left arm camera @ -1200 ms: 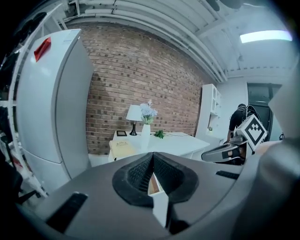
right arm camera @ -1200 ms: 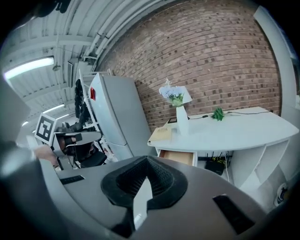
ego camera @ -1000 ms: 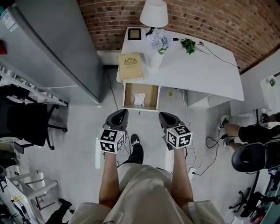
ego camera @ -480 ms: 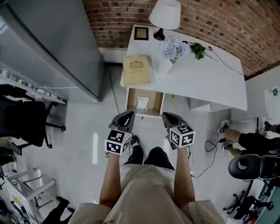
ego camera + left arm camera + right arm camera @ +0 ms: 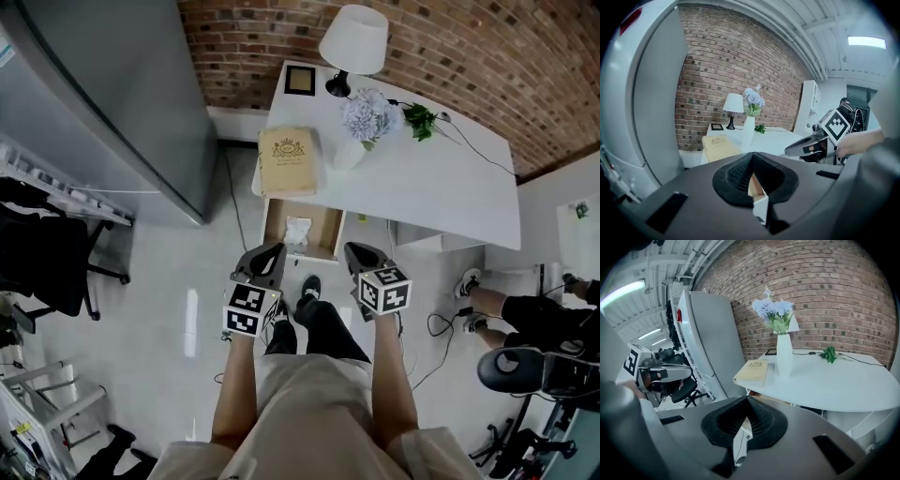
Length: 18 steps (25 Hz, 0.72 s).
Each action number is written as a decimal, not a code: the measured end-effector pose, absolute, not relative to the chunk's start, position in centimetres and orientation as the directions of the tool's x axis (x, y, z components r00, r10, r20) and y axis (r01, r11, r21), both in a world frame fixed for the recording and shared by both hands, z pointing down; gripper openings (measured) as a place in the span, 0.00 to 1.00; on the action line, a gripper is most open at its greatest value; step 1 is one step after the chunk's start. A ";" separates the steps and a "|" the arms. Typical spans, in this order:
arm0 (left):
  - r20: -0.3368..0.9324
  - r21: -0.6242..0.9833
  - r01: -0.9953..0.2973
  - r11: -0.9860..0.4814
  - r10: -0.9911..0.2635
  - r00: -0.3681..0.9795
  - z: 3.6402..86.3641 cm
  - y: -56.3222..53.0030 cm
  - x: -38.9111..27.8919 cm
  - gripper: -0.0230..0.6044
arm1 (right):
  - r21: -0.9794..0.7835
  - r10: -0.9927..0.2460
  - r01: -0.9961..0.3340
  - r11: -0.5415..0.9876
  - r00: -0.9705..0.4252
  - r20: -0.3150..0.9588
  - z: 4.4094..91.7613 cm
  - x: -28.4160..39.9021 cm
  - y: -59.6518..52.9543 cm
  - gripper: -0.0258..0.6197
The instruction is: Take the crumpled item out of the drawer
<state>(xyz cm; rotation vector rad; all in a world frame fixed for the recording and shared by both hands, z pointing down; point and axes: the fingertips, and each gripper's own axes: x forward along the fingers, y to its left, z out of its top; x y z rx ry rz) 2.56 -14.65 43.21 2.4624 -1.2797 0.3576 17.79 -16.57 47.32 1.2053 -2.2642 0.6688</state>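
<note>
The crumpled white item [image 5: 298,231] lies in the open wooden drawer [image 5: 324,225] under the front edge of the white desk [image 5: 441,187]. Both grippers hover over the floor just in front of the drawer, apart from it. My left gripper [image 5: 265,256] is shut and holds nothing; in its own view [image 5: 751,180] the black pads meet. To its right, my right gripper [image 5: 357,254] is likewise shut and empty, and its pads are together [image 5: 746,423]. Each gripper shows in the other's view: the right gripper [image 5: 812,146] and the left gripper [image 5: 660,373].
On the desk lie a tan book [image 5: 287,161], a vase of pale flowers [image 5: 362,120], a white lamp [image 5: 354,40], a small picture frame [image 5: 300,80] and a green sprig [image 5: 421,120]. A tall grey cabinet [image 5: 112,103] stands left. Another person's feet [image 5: 473,298] and cables are right.
The person has stepped forward, one foot ahead between the grippers. Both shut grippers have come closer to the drawer's front.
</note>
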 end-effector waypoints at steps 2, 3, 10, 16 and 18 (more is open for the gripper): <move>0.382 0.181 -0.835 -0.519 -0.746 0.546 43.7 -14.7 2.4 0.06 | -0.190 -0.597 -0.838 0.511 -0.506 0.623 48.0 17.4 -17.1 0.07; 0.391 0.182 -0.839 -0.512 -0.746 0.540 44.1 -14.7 2.3 0.06 | -0.189 -0.589 -0.832 0.521 -0.511 0.626 48.4 17.2 -17.4 0.07; 0.478 0.164 -0.847 -0.505 -0.710 0.516 48.9 -13.6 3.4 0.06 | -0.163 -0.488 -0.764 0.624 -0.544 0.683 53.5 14.7 -18.4 0.07; 0.524 0.153 -0.849 -0.505 -0.687 0.503 53.6 -14.3 4.4 0.06 | -0.144 -0.427 -0.723 0.675 -0.543 0.723 59.1 14.0 -19.4 0.07; 0.533 0.167 -0.859 -0.484 -0.689 0.492 55.1 -14.6 4.1 0.06 | -0.124 -0.420 -0.719 0.684 -0.528 0.738 61.0 14.1 -20.0 0.07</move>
